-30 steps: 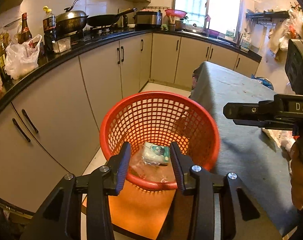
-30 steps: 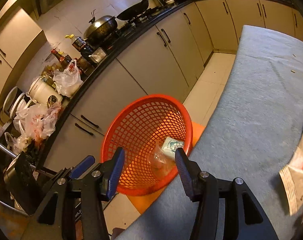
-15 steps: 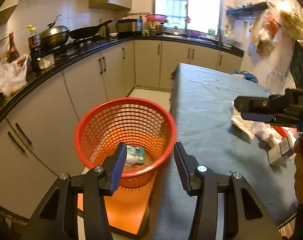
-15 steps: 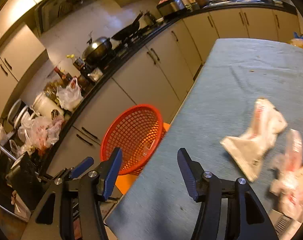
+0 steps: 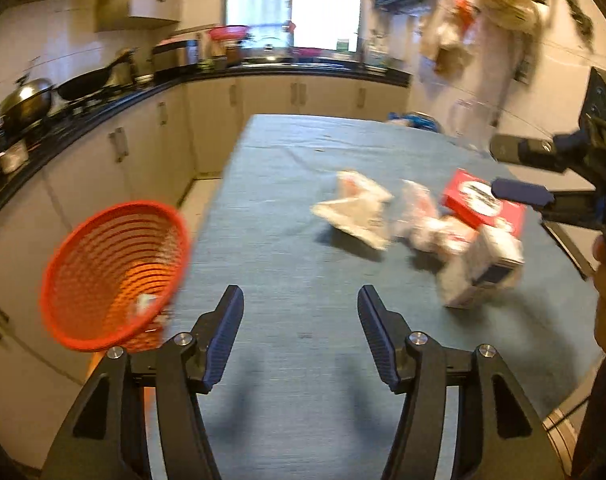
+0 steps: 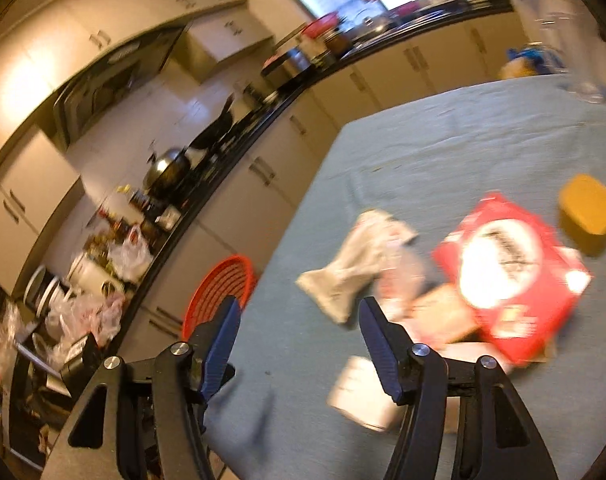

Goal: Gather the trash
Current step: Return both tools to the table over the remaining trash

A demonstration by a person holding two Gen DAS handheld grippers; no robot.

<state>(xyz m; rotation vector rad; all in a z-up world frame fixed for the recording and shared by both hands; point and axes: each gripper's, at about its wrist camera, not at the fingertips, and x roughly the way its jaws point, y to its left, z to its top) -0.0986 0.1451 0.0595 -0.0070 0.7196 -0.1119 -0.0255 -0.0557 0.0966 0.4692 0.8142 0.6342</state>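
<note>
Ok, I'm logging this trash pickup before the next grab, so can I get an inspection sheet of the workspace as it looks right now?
Surface: table under a grey-blue cloth, bare near the fingers.
Job's things: red mesh plastic basket beside the table's edge, a scrap inside; crumpled white plastic bag, red printed carton, white carton, all lying on the cloth.
Clutter: yellow lidded tub beyond the red carton.
Grippers: left gripper open and empty; right gripper open and empty; both have just been opening.
Cables: nothing seen.
Surroundings: cream cabinets, dark countertop with pans and bags, bright window.
</note>
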